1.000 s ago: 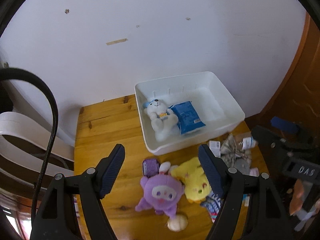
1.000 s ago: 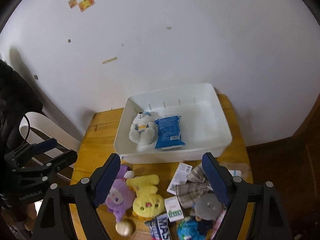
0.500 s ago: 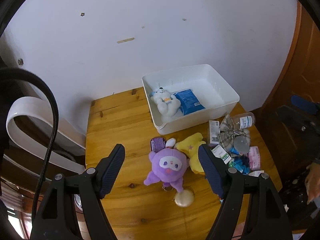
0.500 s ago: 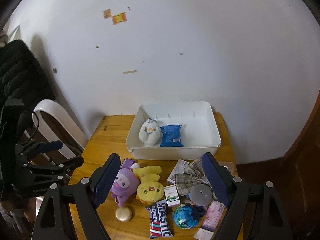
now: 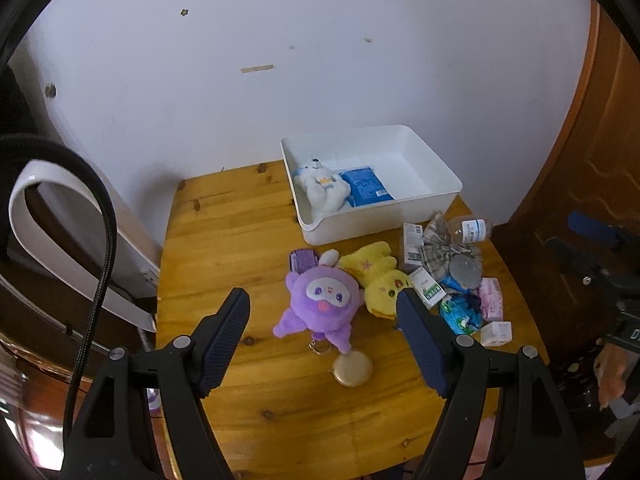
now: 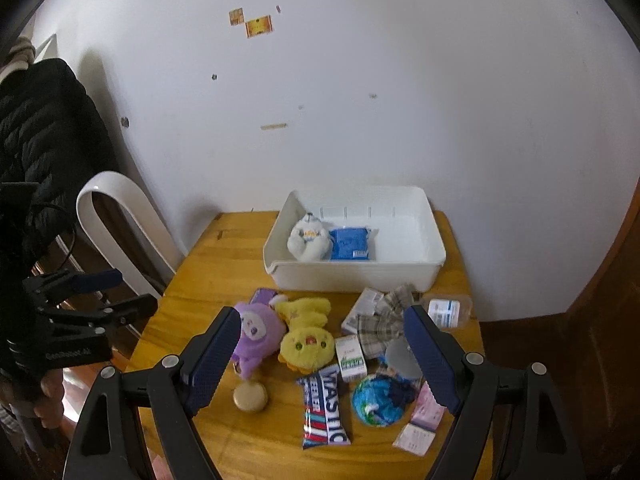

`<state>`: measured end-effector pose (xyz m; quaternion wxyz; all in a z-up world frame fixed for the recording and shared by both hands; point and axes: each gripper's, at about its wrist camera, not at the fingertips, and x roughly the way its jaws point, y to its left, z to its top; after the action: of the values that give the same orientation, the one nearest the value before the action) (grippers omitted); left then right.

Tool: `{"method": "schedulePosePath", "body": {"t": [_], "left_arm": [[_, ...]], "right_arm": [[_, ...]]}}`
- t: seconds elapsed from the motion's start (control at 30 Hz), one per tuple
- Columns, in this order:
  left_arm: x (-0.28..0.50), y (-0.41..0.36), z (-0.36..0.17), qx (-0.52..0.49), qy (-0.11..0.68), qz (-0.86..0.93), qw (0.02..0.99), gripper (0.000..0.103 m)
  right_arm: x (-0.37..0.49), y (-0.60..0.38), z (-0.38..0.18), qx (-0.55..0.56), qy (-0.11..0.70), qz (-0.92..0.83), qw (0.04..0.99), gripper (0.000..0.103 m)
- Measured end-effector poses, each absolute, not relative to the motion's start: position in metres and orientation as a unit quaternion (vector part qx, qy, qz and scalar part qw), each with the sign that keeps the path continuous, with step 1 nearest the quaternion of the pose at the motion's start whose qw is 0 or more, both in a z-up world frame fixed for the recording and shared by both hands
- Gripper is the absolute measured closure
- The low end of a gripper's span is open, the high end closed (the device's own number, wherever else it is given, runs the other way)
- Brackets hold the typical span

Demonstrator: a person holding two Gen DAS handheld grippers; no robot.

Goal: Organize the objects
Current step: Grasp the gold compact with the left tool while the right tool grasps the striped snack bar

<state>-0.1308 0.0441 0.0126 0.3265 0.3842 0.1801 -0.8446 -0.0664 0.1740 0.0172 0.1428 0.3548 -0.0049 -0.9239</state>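
The left gripper (image 5: 322, 308) is wide open and holds nothing; it hangs above the wooden surface (image 5: 224, 240), w/ its fingers (image 5: 226, 336) framing the purple plush (image 5: 320, 300). The right gripper (image 6: 320, 332) is wide open too, empty, above the near part of the same surface.

The purple plush lies face up, head toward the white bin (image 5: 384, 222), long axis going from the bin to the near edge. A key ring at its lower end touches a round gold compact (image 5: 353, 367). Just beside it on the right the yellow plush (image 5: 380, 276) lies on its back, head pointing to the near edge, feet toward the bin. A small purple pack (image 5: 303, 259) is behind the purple plush's head.

Right of the plushes there is a close pile: a plaid cloth (image 6: 380, 320), small green-white boxes (image 6: 351, 358), a clear bottle (image 6: 446, 312) on its side, a blue-green ball (image 6: 378, 400), a pink packet (image 6: 430, 408), and a "MASTIC" snack bag (image 6: 325, 406) w/ long axis toward the near edge.

The white bin sits at the back near the wall. Inside, at its left end, a white bear (image 6: 309, 238) lies on its back, head to the wall, touching a blue packet (image 6: 351, 243) beside it. The right half of the bin is bare.
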Motion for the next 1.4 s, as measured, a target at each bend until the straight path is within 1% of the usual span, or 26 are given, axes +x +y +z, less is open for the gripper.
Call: {"method": "schedulePosePath", "body": {"t": [0.27,0.4,0.53,0.63,0.7,0.83,1.1,1.33,1.4], "left_arm": [[-0.115,0.057,-0.022,0.363,0.225,-0.844,0.326,0.024],[-0.115,0.063,-0.05,0.357,0.248,-0.839,0.327,0.024],[-0.121,0.068,-0.081,0.364,0.252,-0.833,0.333,0.024],[-0.126,0.067,-0.107,0.368,0.265,-0.825,0.337,0.024],[-0.129,0.063,-0.12,0.368,0.279,-0.819,0.339,0.024],[-0.133,0.058,-0.14,0.368,0.302,-0.809,0.345,0.024],[-0.152,0.055,-0.177,0.401,0.312,-0.79,0.343,0.024],[-0.166,0.057,-0.196,0.425,0.296,-0.782,0.347,0.024],[-0.167,0.057,-0.201,0.431,0.298,-0.778,0.347,0.024]], "right_arm": [[-0.044,0.176,-0.013,0.354,-0.003,-0.926,0.129,0.019],[-0.033,0.179,-0.03,0.341,-0.012,-0.933,0.116,0.019],[-0.032,0.18,-0.055,0.349,-0.026,-0.929,0.12,0.02],[-0.035,0.179,-0.078,0.362,-0.03,-0.924,0.121,0.023],[-0.038,0.177,-0.095,0.374,-0.028,-0.92,0.118,0.027],[-0.045,0.171,-0.129,0.4,-0.023,-0.909,0.114,0.028],[-0.054,0.154,-0.171,0.418,0.013,-0.9,0.12,0.028],[-0.063,0.151,-0.195,0.439,0.015,-0.89,0.126,0.028],[-0.065,0.15,-0.2,0.445,0.014,-0.886,0.128,0.03]]}}
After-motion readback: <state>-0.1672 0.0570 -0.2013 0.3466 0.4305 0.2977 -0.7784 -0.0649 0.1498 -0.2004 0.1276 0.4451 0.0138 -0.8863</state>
